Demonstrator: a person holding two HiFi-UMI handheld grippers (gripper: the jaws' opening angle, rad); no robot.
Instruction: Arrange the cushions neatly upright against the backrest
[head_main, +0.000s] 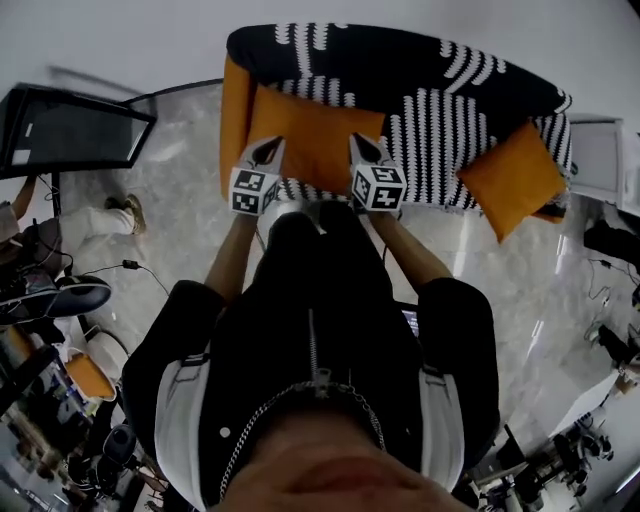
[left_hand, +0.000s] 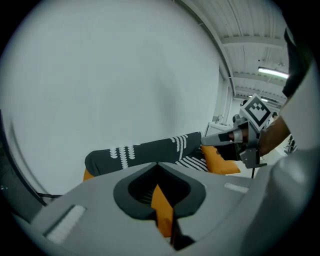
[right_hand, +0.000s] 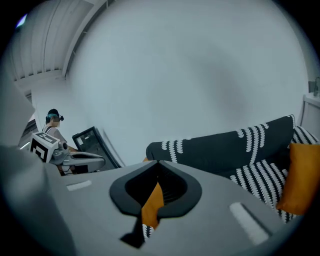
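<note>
Orange square fabric cushion (head_main: 315, 140) is being gripped by the closed left claw (head_main: 267, 150) and right claw (head_main: 366, 148), at the black-and-white patterned sofa (head_main: 420, 80)'s left end.

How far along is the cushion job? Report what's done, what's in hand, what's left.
Done: nothing clearly; the right cushion sits at the sofa's right end, tilted on a corner. In hand: the left claw and right claw are both shut on the left cushion's near edge. Left: stand it upright against the backrest, then probably straighten the tilted one.
</note>
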